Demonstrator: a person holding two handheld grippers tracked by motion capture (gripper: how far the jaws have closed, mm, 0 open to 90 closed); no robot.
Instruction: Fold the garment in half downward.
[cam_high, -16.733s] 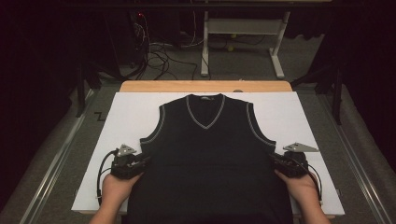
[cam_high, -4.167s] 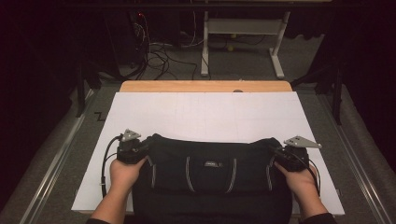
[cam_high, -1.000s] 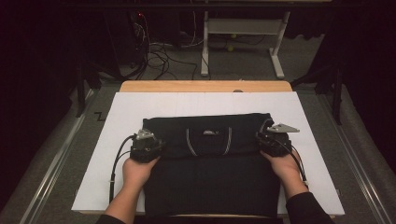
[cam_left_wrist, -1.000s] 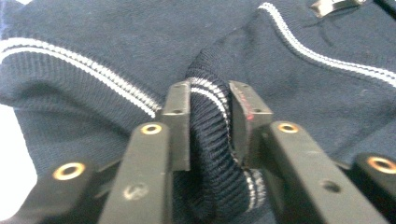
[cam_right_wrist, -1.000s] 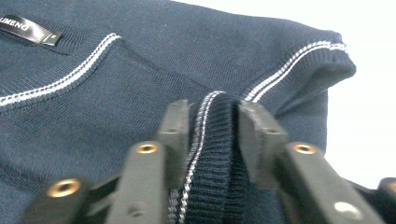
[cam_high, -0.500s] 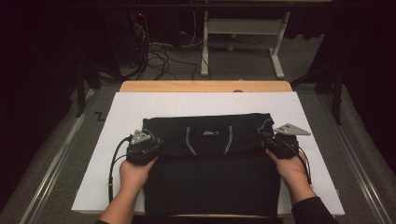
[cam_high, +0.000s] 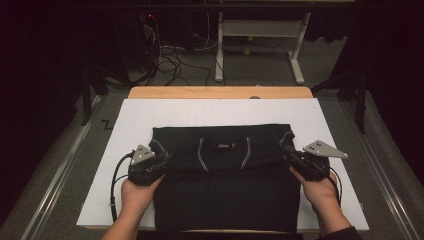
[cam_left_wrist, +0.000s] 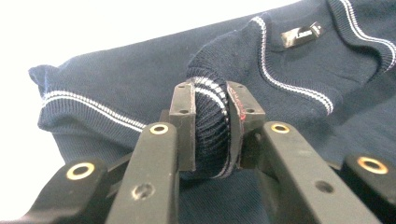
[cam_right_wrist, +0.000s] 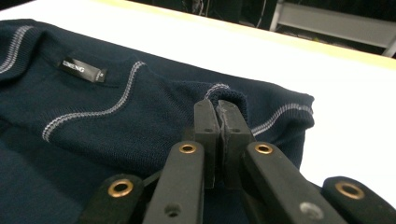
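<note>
I have the folded navy vest lying mid-tabletop. My left tongs pinch its ribbed left edge, and my right tongs clamp its right edge.

Navy striped-trim vest lies folded, apparently in half, label up, on the table.
</note>
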